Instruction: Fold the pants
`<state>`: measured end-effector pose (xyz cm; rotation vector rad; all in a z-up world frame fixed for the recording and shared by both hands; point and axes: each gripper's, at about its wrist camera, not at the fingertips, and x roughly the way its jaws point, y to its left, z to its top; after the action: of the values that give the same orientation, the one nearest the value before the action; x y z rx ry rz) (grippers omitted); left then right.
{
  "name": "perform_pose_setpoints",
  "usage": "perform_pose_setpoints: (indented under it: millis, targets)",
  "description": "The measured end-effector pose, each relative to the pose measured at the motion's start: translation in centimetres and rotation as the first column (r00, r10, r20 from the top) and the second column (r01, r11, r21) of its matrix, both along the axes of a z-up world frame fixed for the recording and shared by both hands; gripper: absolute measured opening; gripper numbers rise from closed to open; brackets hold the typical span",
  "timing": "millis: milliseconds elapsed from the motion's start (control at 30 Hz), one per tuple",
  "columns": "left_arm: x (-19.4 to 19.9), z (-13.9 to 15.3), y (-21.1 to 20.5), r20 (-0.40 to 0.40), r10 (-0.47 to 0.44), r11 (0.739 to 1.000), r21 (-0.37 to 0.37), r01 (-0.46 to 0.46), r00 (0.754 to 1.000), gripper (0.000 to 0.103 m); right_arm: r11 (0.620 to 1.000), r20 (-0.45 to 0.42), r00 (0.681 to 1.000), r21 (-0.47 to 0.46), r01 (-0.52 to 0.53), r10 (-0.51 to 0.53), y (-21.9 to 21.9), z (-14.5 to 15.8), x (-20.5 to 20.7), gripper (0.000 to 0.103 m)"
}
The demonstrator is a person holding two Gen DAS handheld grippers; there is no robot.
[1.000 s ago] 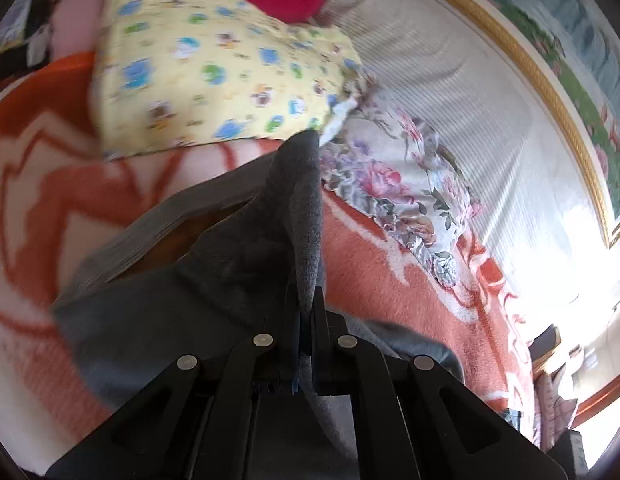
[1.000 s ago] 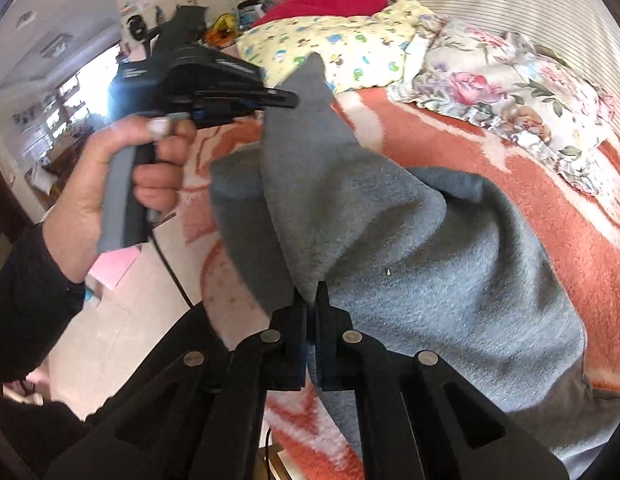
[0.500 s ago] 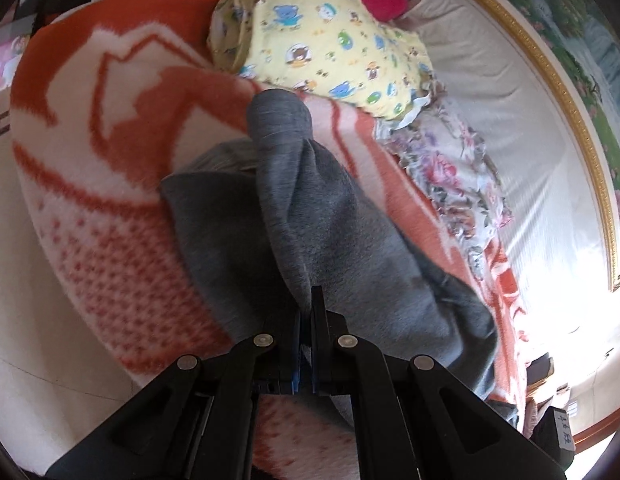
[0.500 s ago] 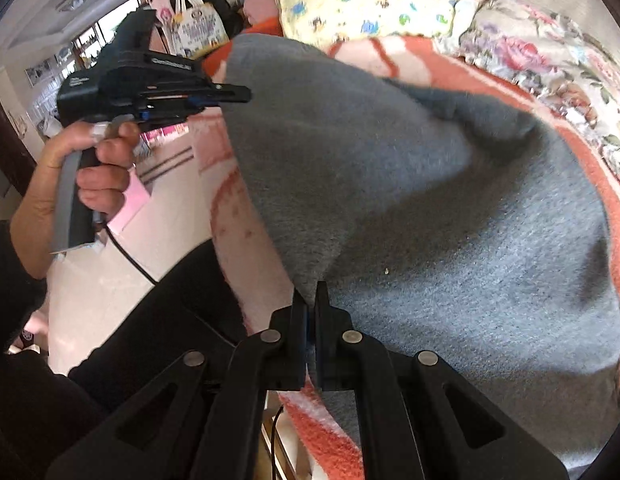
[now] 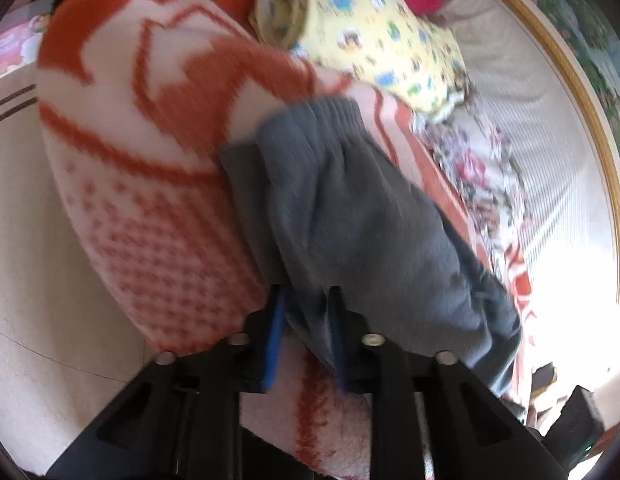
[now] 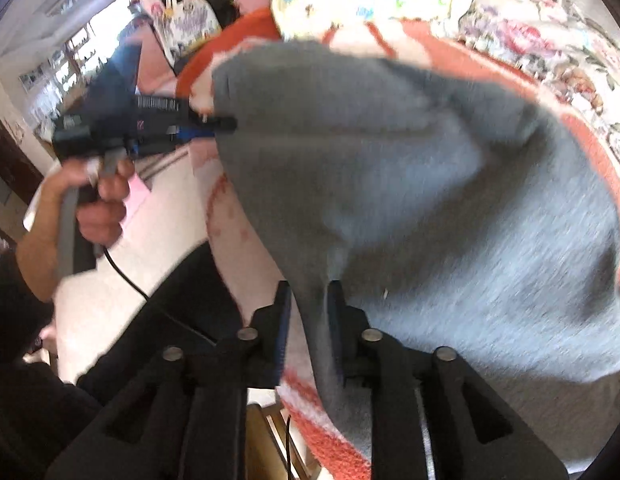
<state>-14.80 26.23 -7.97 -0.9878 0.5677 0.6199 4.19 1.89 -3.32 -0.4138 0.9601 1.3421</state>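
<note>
Grey fleece pants [image 5: 350,216] lie doubled over on the orange-and-white blanket [image 5: 150,168] at the near edge of the bed, the ribbed waistband end at the far side of the fold. A second ago both tools were pinched tight on the cloth and held it up off the blanket; now the jaws of both have just been opening, and the fold has come down flat. The left tool [image 5: 306,320] stands spread with a fold of cloth loose between its fingers, not pressed. The right tool [image 6: 308,312] is likewise spread, a grey flap hanging between its fingers. This looks like the release after one fold, so the next step is probably to draw the tools clear and take a new hold.

Beyond the pants sit a yellow pillow [image 5: 374,36] and a floral pillow [image 5: 478,168], well clear of the fold. The cloth draped between the fingers may snag and drag as the tools pull back.
</note>
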Motion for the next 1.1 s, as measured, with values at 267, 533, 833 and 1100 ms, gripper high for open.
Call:
perform_pose_setpoints:
  millis: [267, 533, 833, 1100]
  targets:
    - [-1.6, 0.9, 2.8, 0.033, 0.087, 0.996, -0.038, -0.085, 0.996, 0.066, 0.963, -0.026, 0.976, 0.164, 0.216, -0.215, -0.3, 6.4, 6.8, 0.035]
    - [0.4, 0.3, 4.9, -0.015, 0.095, 0.993, -0.068, -0.096, 0.995, 0.069, 0.877, -0.274, 0.870, 0.146, 0.458, -0.409, 0.1, 5.5, 17.3, 0.036]
    - [2.9, -0.4, 6.2, -0.068, 0.087, 0.996, -0.027, -0.089, 0.994, 0.078, 0.922, -0.374, 0.844, -0.110, 0.370, -0.384, 5.9, -1.3, 21.1, 0.036]
    - [4.6, -0.5, 5.3, -0.080, 0.085, 0.992, 0.101, -0.077, 0.993, 0.056, 0.961, -0.280, 0.919, -0.078, 0.265, -0.276, 7.6, -2.0, 18.0, 0.016]
